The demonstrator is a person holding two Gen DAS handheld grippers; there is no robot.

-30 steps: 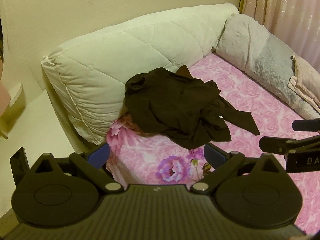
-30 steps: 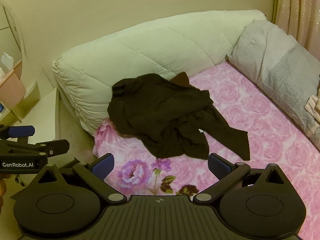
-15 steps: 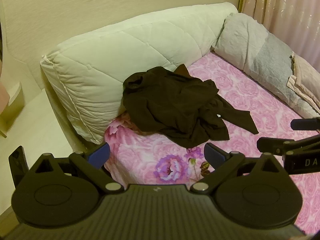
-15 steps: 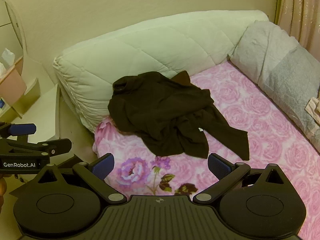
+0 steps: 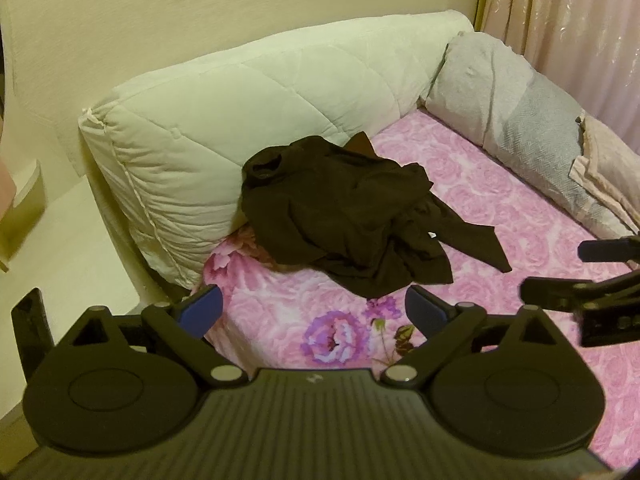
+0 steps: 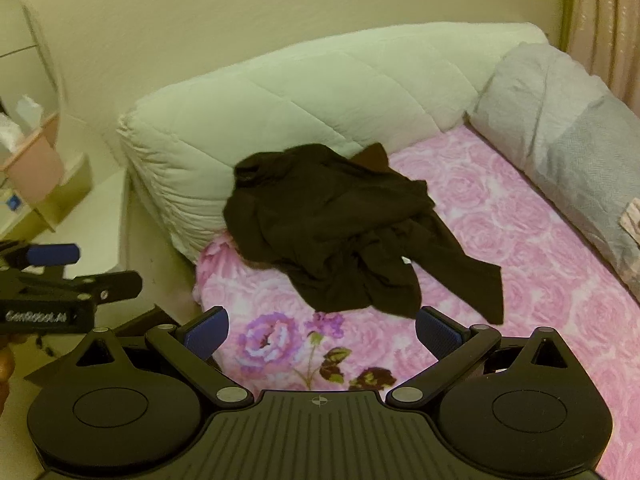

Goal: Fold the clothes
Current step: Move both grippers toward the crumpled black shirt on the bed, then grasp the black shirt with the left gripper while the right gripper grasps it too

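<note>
- Dark brown garment (image 5: 344, 216), crumpled in a heap on the pink floral bedsheet (image 5: 520, 200), lies ahead of both claws and well apart from them, its far edge against the quilted cream cushion (image 5: 256, 92).
- Left claw (image 5: 312, 312) is spread wide with nothing between its blue pads; right claw (image 6: 322, 330) is likewise spread and empty. Each also shows at the edge of the other's view.
- Judging by its limp folds, the cloth is thin, soft and light; it should drape and slide rather than hold a shape, so one pinch would drag the whole heap.
- A long flap, probably a sleeve (image 6: 476, 280), trails toward the right claw's side and looks the easiest free end to take; the rounded collar-like opening (image 5: 266, 162) sits at the far left of the heap.
- Hard to make out: whether this is one garment or two, since a lighter brown corner (image 6: 372, 158) pokes out behind. The hem, the second sleeve and a small white tag-like speck are buried or unclear.
- Folding has not begun; the heap needs spreading flat first.
</note>
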